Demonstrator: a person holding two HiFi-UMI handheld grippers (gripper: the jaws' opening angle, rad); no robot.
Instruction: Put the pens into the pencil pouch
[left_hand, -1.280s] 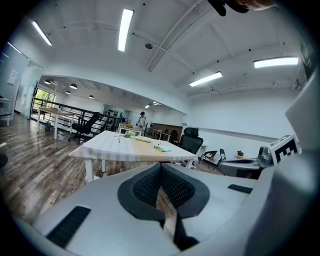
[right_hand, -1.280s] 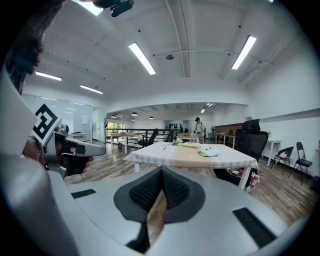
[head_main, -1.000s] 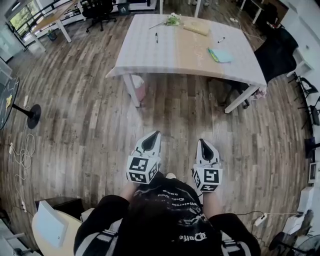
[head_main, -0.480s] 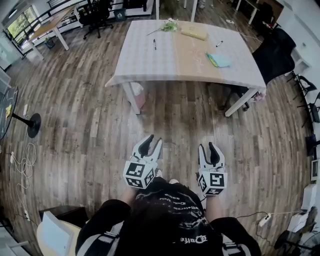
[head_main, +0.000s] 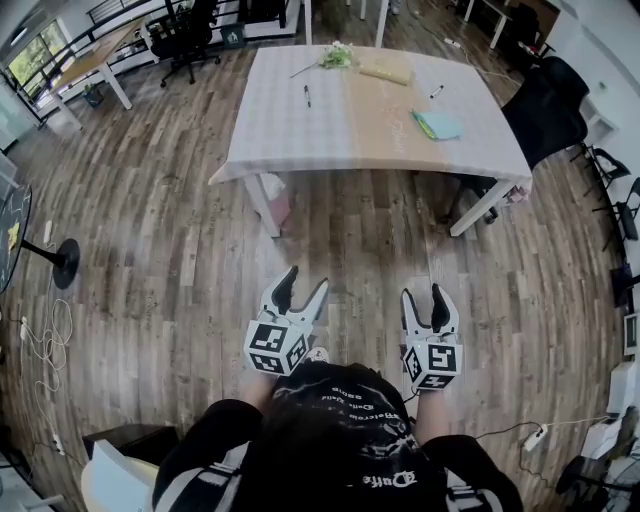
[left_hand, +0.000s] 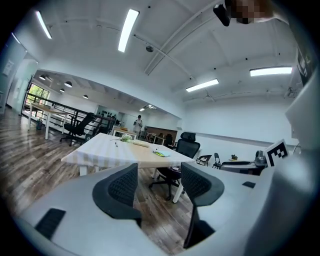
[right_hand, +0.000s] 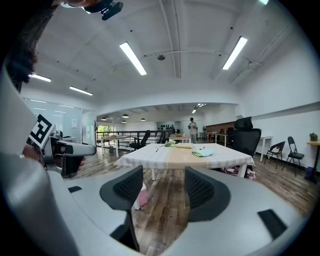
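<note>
Two dark pens lie on the striped table (head_main: 280, 120) far ahead: one pen (head_main: 307, 96) on its left half, the other pen (head_main: 437, 91) at the right. A tan pouch (head_main: 386, 70) lies at the far edge and a teal flat item (head_main: 438, 124) nearer the right side. My left gripper (head_main: 305, 282) and right gripper (head_main: 423, 295) are held over the wooden floor, well short of the table. Both sets of jaws are opening, with nothing between them. Each gripper view looks along its gripper, left (left_hand: 159, 180) and right (right_hand: 165, 187), to the table (right_hand: 175, 157).
A small bunch of flowers (head_main: 335, 55) lies at the table's far edge. A black office chair (head_main: 545, 110) stands at its right end and a pink bin (head_main: 275, 185) under its left corner. A round stand base (head_main: 65, 255) and cables (head_main: 40, 320) are on the floor at the left.
Both grippers went from shut to wide apart. They sit a little lower in the head view, and the table has shifted slightly in the frame.
</note>
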